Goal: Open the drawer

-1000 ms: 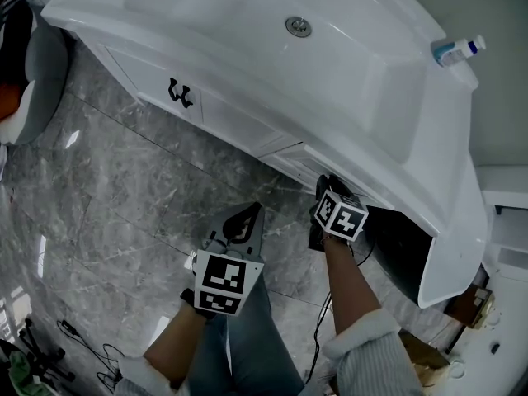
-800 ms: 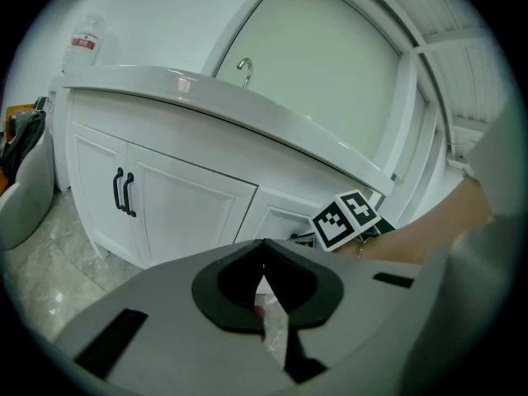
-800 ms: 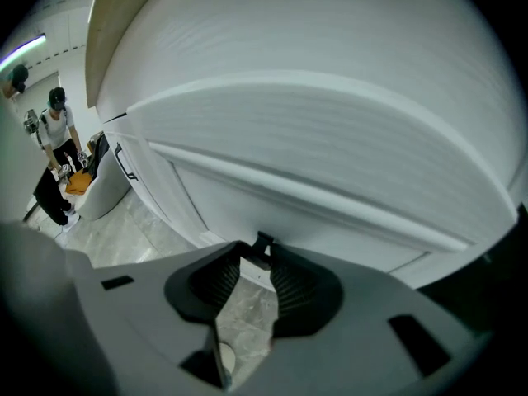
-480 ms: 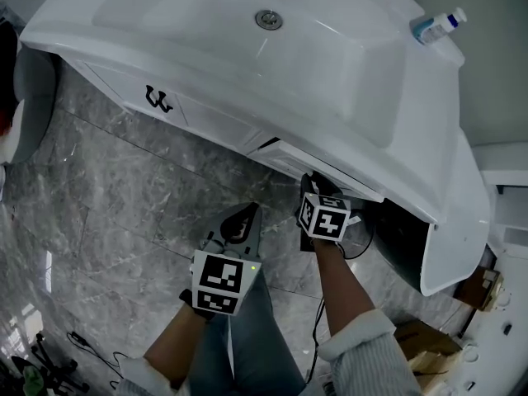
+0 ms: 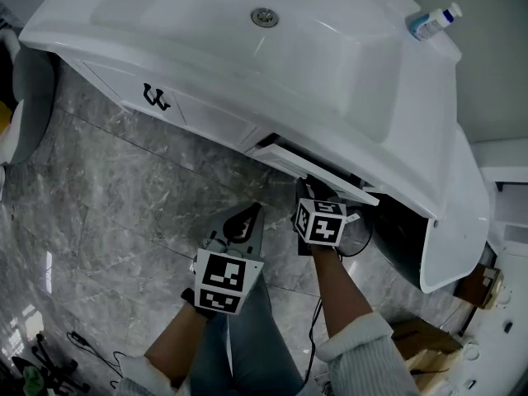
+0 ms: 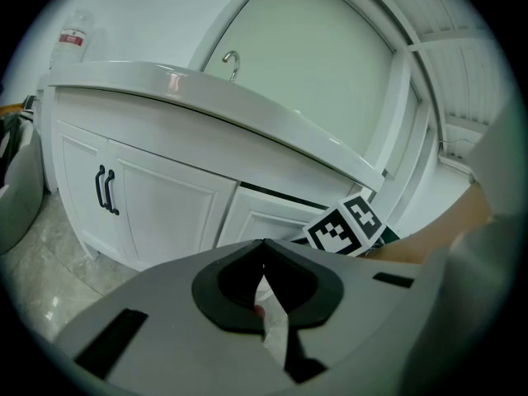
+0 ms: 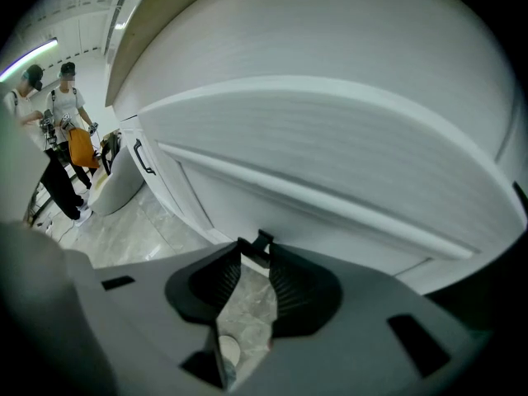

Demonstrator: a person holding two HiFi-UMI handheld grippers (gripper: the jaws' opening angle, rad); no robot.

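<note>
The white vanity drawer [image 5: 307, 165] under the basin stands pulled out a little, a dark gap behind its front. My right gripper [image 5: 316, 190] is at its front; in the right gripper view the jaws [image 7: 257, 254] have just been closing and are shut on the small black drawer handle [image 7: 261, 242], with the drawer front [image 7: 280, 200] right behind. My left gripper [image 5: 246, 214] hangs shut over the marble floor, holding nothing; its fingers [image 6: 247, 258] meet at the tip. The left gripper view shows the drawer [image 6: 268, 217] and the right gripper's marker cube [image 6: 346, 226].
Cabinet doors with black handles [image 5: 155, 99] stand left of the drawer. A bottle [image 5: 431, 21] lies on the basin's far right corner. A dark open cabinet [image 5: 400, 238] is at the right, a grey bin [image 5: 29, 81] at the left. People [image 7: 62, 130] stand far off.
The drawer front has come out from under the basin, and my right gripper has drawn back toward me with its handle. The left gripper has stayed about where it was.
</note>
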